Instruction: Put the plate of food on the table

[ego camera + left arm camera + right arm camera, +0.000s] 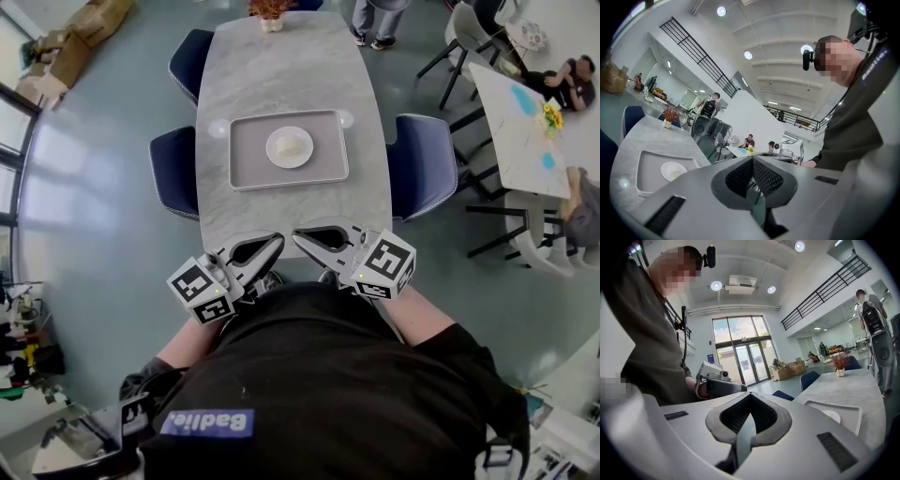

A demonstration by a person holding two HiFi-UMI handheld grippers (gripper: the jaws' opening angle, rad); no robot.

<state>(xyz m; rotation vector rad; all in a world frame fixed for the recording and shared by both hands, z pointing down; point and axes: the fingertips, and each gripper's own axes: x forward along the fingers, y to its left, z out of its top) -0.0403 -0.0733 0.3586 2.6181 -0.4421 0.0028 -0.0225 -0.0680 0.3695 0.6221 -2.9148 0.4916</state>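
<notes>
The left gripper (269, 245) has its 2 jaws pressed together with nothing between them. The right gripper (307, 238) is the same, jaws together and empty. Both hover side by side, tips nearly meeting, just off the near edge of the table (281, 66) and close to the person's chest. On the marble table lies 1 grey tray (246, 171), and in it sits 1 white plate (278, 155) carrying 1 pale mound of food (293, 143). At the far end stands 1 vase (271, 21) of flowers. 3 blue chairs (174, 169) show at the table's sides, 2 left and 1 right.
</notes>
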